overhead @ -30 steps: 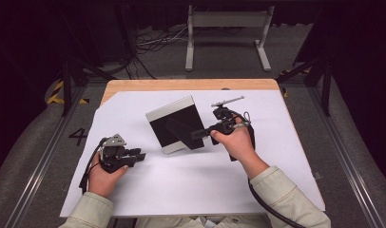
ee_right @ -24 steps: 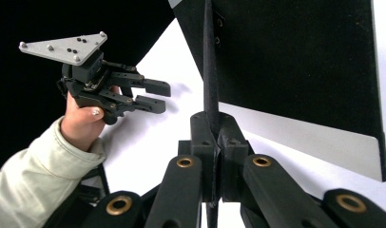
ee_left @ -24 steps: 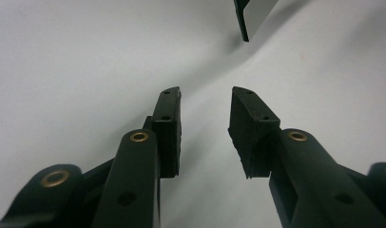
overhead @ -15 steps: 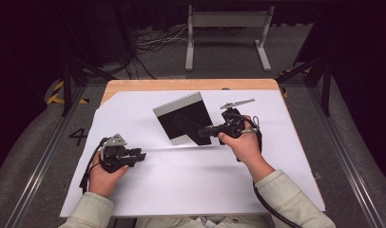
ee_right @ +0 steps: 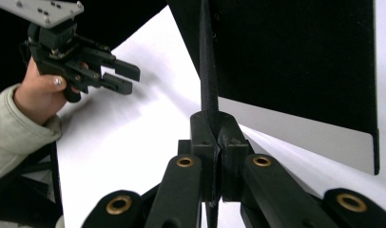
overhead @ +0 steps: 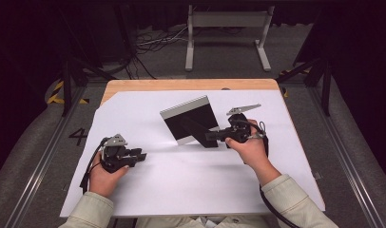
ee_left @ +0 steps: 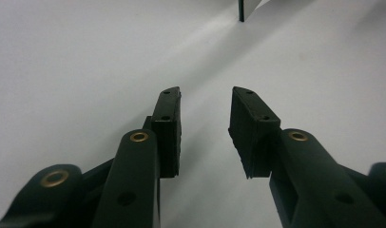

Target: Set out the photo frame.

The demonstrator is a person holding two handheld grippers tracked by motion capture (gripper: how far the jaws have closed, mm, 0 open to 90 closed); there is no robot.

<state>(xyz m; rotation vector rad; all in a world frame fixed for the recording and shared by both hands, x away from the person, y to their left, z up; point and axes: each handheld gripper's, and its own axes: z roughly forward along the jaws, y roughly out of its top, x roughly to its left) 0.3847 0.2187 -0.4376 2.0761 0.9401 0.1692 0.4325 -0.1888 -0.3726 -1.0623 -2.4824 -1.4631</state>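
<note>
Right gripper (overhead: 212,136) clamped on the thin black stand (ee_right: 208,71) of the frame (overhead: 191,116), which leans tilted on the white sheet (overhead: 181,190) just beyond its jaws. Left gripper (overhead: 141,155) well apart, jaws parted, nothing between them

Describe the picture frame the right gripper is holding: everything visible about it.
The picture frame is a flat rectangle seen from behind: a matte black back panel with a silvery-grey border along its edges. A thin black fold-out stand sticks out from the back, and the right gripper is shut on that stand. The frame is tilted, near the middle of the white table sheet. Its front face is hidden.
</note>
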